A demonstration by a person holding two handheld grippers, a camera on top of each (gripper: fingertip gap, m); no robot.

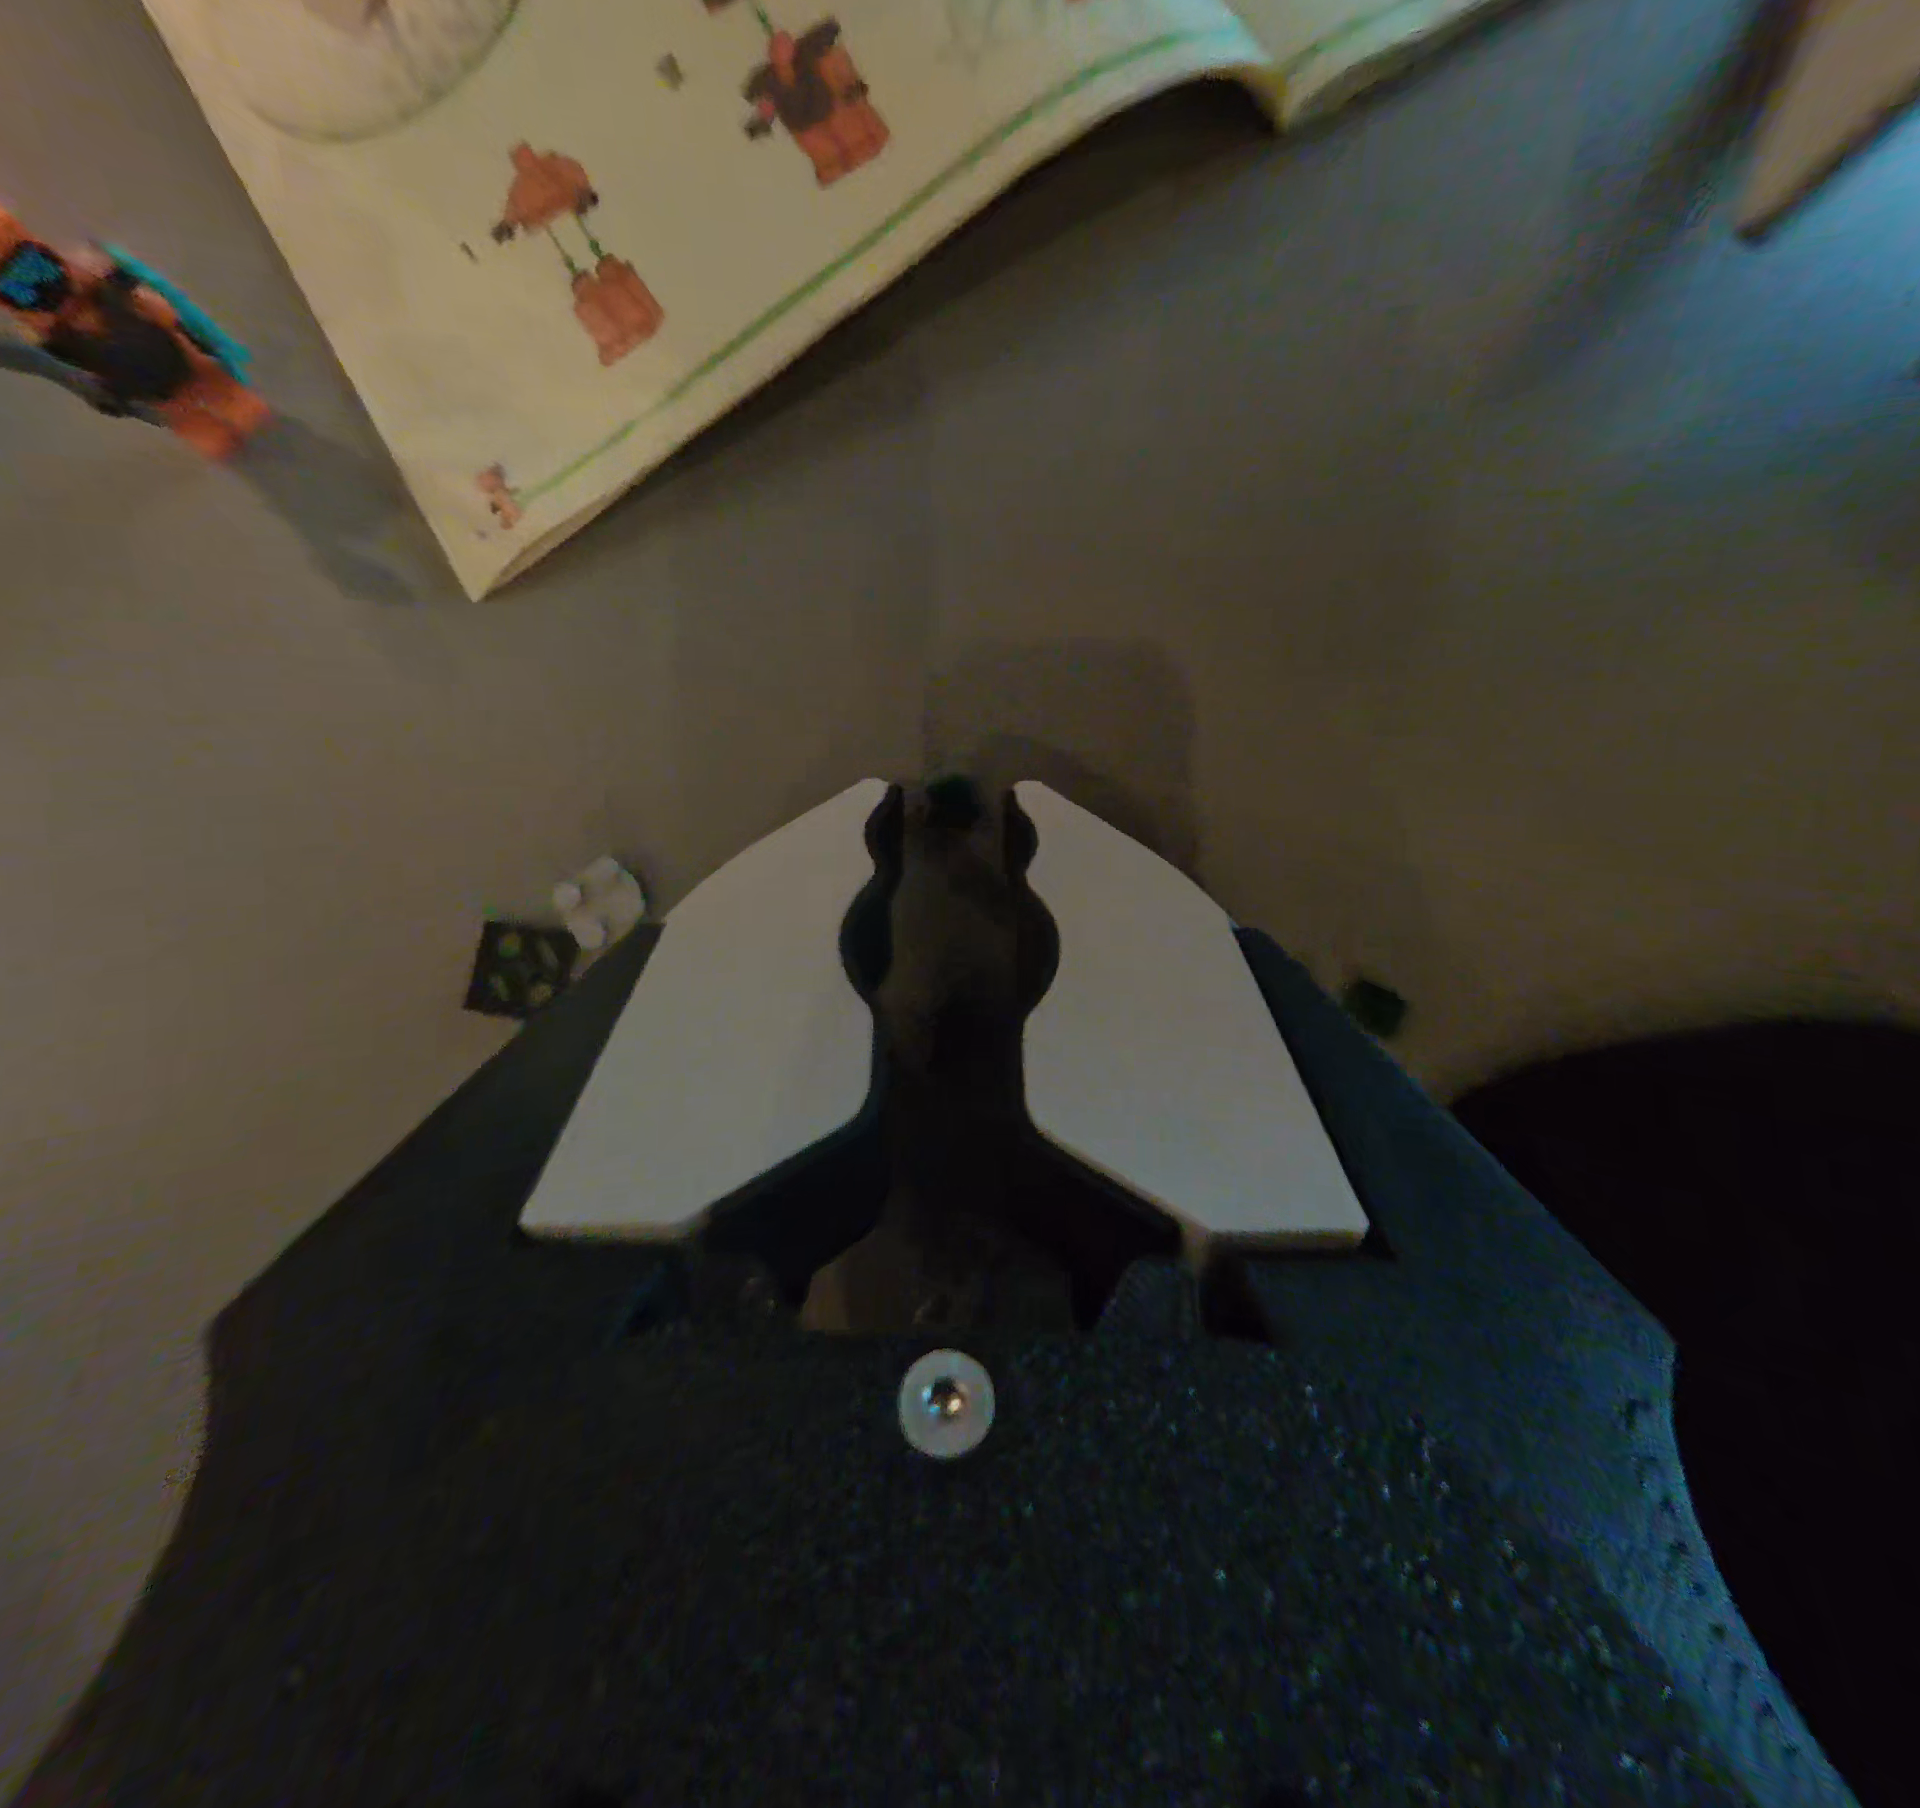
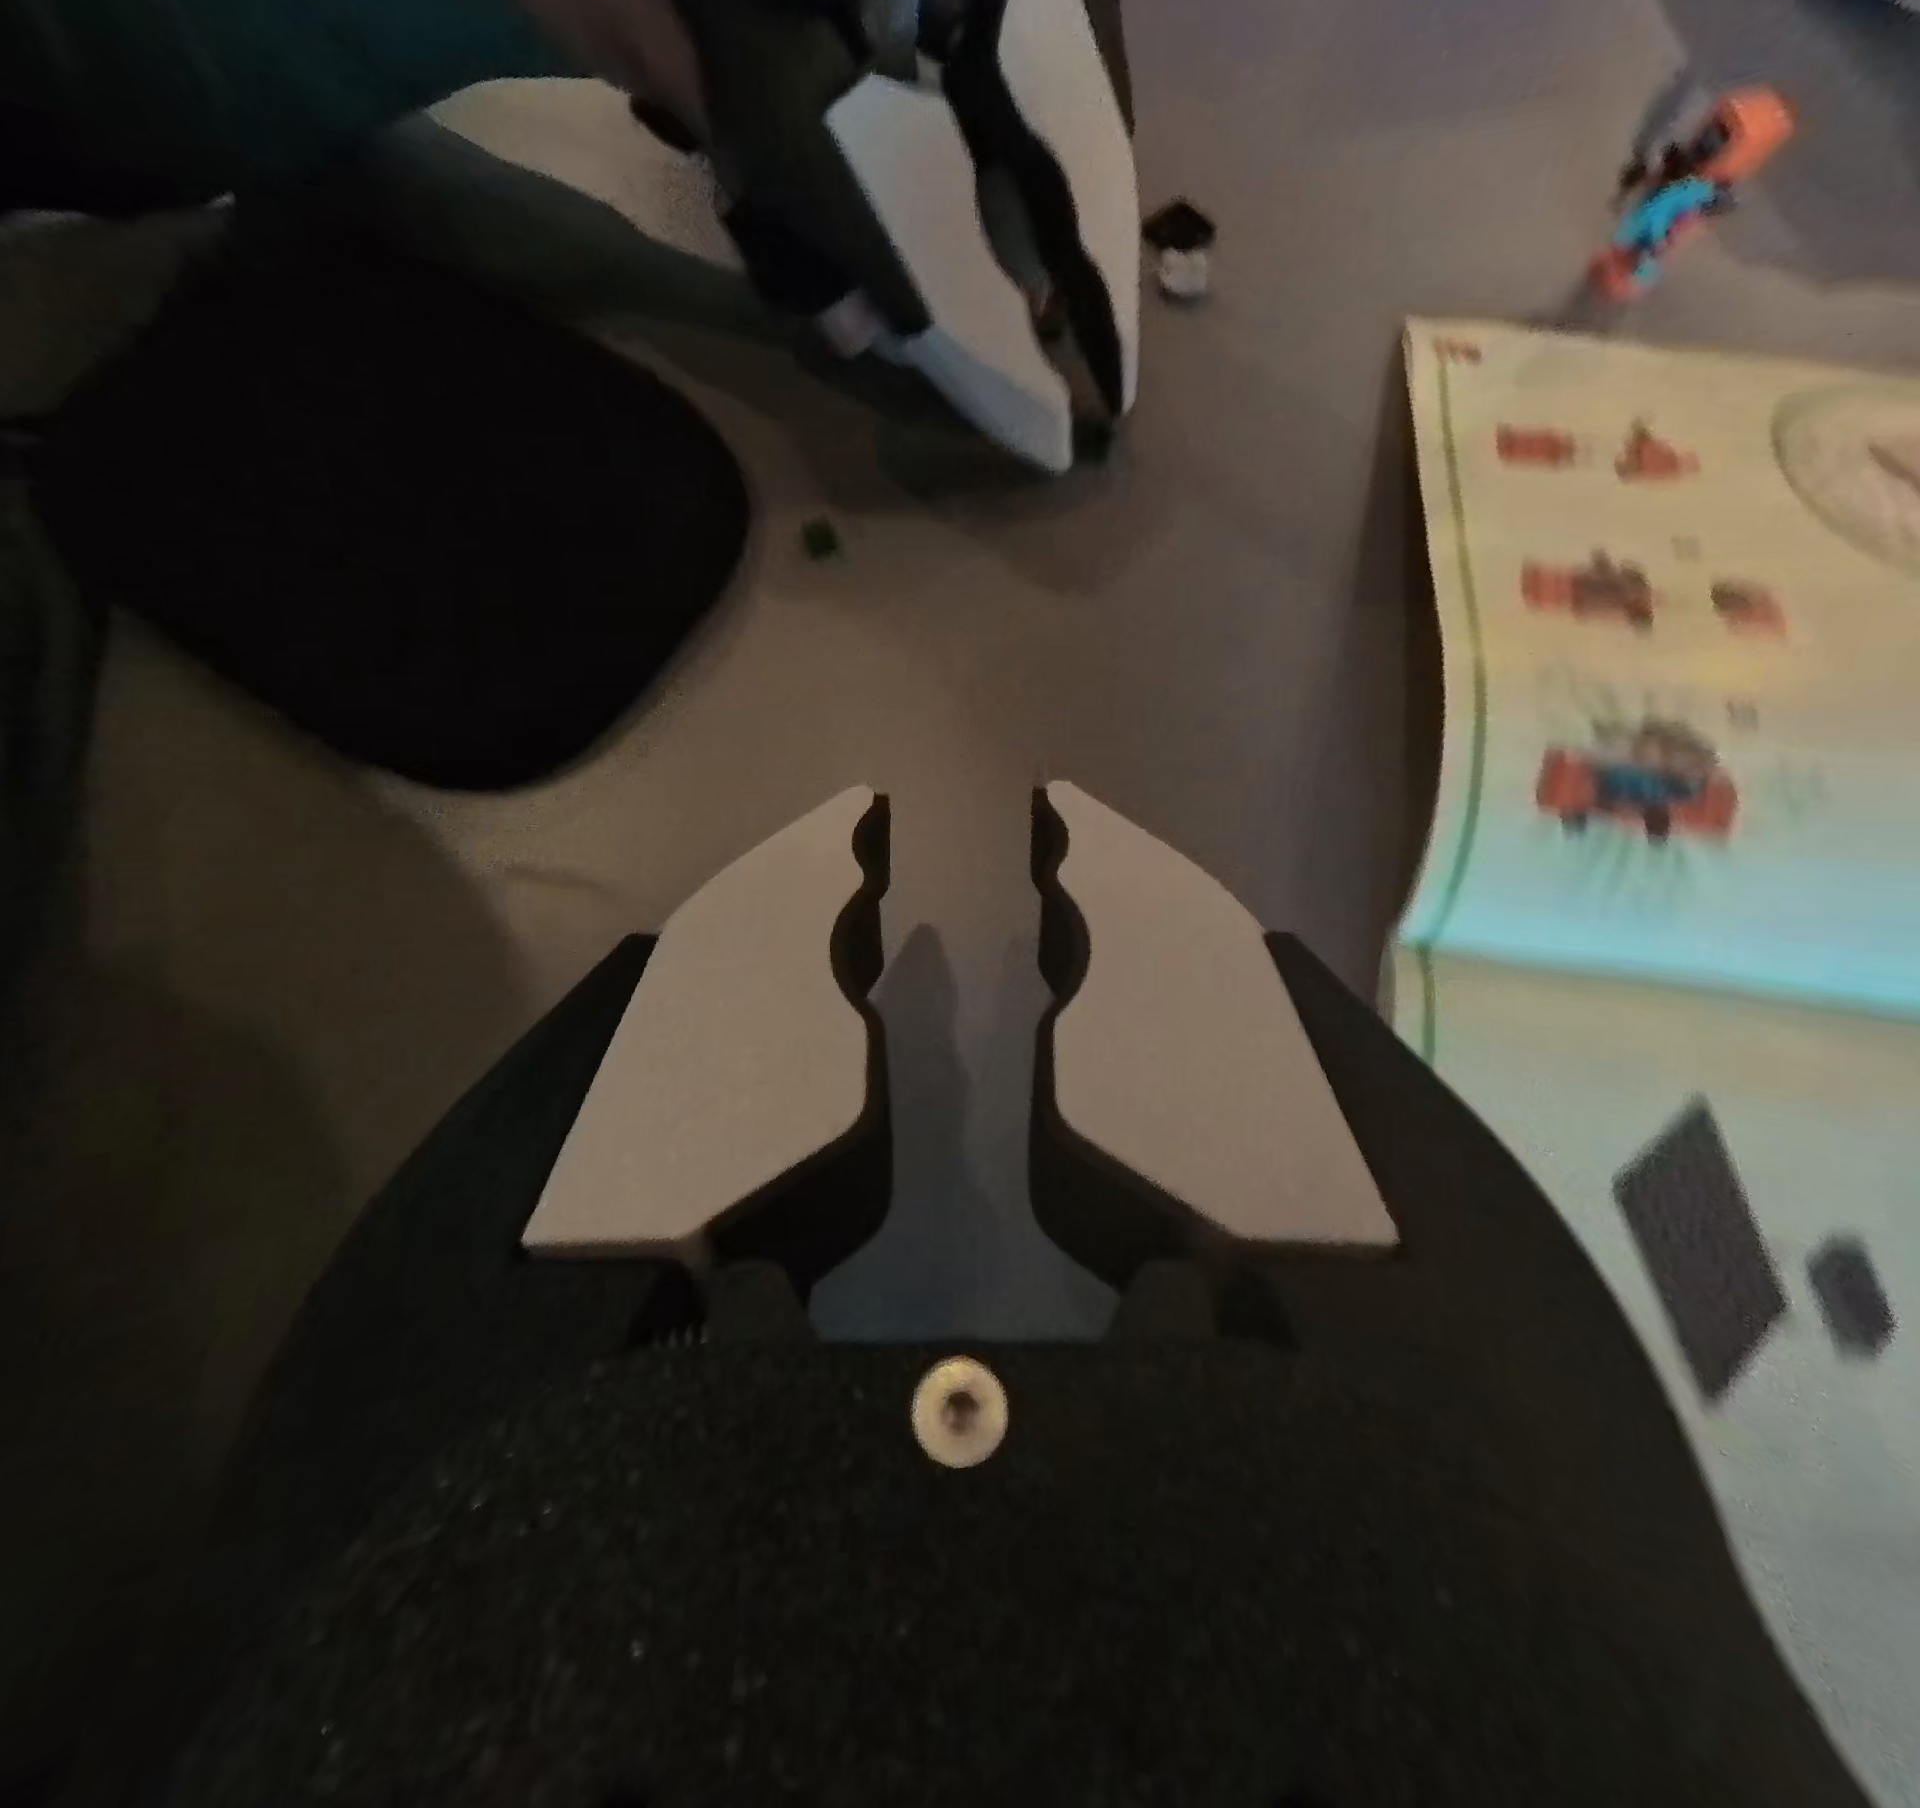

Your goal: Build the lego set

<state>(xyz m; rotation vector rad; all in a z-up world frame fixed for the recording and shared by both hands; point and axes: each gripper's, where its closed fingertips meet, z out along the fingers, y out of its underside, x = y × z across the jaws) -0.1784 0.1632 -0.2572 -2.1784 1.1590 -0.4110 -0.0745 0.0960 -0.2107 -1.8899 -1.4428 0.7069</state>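
Dim, bluish light falls on a plain grey tabletop (image 2: 966, 678).

A tiny dark green piece (image 1: 948, 794) sits at the tips of the left gripper (image 1: 951, 790), down at the table. Another green piece (image 2: 821, 539) lies loose nearby. A black plate (image 1: 522, 965) and white piece (image 1: 601, 896) lie side by side. The orange, black and blue model (image 2: 1694, 189) lies beyond the open booklet (image 1: 644, 200).

Our left gripper (image 1: 956, 794) and right gripper (image 2: 961, 802) share textured black bodies, white curved fingers (image 2: 727, 1052) with wavy black inner edges, and one silver screw (image 2: 958, 1412) each.
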